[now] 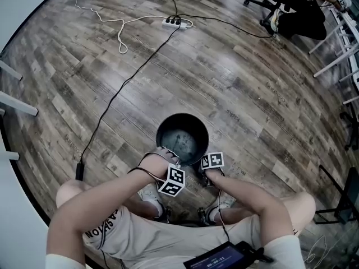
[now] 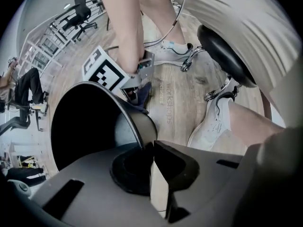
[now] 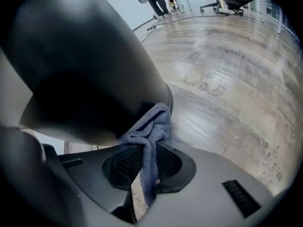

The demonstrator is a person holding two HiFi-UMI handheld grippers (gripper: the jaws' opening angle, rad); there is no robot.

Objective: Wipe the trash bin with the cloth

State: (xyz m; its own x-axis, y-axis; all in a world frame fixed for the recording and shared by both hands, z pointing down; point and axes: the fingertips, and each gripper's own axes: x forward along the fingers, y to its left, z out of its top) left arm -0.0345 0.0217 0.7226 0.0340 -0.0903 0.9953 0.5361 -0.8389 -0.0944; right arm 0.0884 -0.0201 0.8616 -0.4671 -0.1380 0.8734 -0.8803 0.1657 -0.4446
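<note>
At left, the left gripper (image 2: 150,150) is seen nearly closed, clamped on the thin rim of a black trash bin (image 2: 136,123) that stands on a wooden floor (image 1: 241,88). At right, a blue-grey cloth (image 3: 150,126) is pinched in the right gripper (image 3: 147,157), apparently touching the bin's outer wall. The bin is judged light, rigid and easily tipped, so the rim is best held; the soft cloth is best gripped bunched.
</note>
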